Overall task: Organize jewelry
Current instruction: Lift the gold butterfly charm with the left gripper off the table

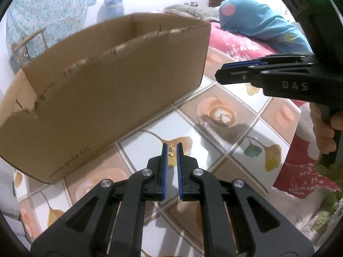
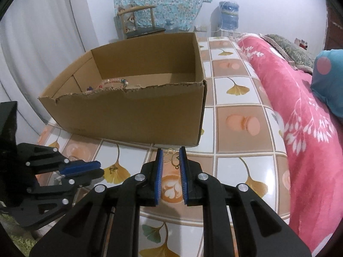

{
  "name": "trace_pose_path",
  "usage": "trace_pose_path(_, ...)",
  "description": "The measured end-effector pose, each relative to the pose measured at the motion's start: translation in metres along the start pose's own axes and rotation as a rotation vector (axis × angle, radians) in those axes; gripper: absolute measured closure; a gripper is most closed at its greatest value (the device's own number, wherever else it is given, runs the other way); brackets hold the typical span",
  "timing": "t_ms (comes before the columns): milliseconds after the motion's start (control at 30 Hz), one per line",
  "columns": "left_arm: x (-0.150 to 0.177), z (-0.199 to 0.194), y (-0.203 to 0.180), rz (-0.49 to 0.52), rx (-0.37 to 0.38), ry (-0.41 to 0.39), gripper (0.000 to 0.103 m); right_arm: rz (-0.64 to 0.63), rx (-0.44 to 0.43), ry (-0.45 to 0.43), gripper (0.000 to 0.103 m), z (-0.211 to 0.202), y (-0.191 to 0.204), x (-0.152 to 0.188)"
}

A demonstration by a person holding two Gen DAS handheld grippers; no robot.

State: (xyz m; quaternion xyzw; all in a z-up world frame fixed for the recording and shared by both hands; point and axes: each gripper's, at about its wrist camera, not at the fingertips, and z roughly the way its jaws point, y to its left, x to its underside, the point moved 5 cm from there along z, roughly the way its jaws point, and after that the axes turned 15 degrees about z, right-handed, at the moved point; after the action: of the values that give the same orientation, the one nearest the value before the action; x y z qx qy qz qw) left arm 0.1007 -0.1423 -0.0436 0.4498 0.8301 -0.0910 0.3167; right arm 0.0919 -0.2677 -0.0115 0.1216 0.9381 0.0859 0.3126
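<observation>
We're holding the left gripper (image 1: pixel 172 147) nearly closed, with a tiny gold earring (image 1: pixel 170 150) sitting between its tips. Only the right wrist view is showing us inside the cardboard box (image 2: pixel 133 115) at 12 o'clock, where a beaded bracelet (image 2: pixel 111 82) is lying. There the right gripper (image 2: pixel 170 156) is pinching a gold butterfly piece (image 2: pixel 170 158) above the tablecloth (image 2: pixel 235 124).

The box (image 1: pixel 103 98) carries "www.anta.cn" printed along its near wall, toward seven o'clock in the left wrist view. At three o'clock there, the right gripper (image 1: pixel 220 76) reads "DAS".
</observation>
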Motion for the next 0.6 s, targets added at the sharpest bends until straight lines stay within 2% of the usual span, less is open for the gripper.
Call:
trace_pose_path(300,-0.001,0.024,0.007,-0.017,0.024,0.031,0.095,0.013,-0.007,0.021,0.088,0.012,0.002,0.008)
trace_pose_path(600,-0.007,0.028,0.002,-0.003,0.003,0.057,0.095,0.040,-0.019,0.024,0.088,0.018,-0.004,0.010)
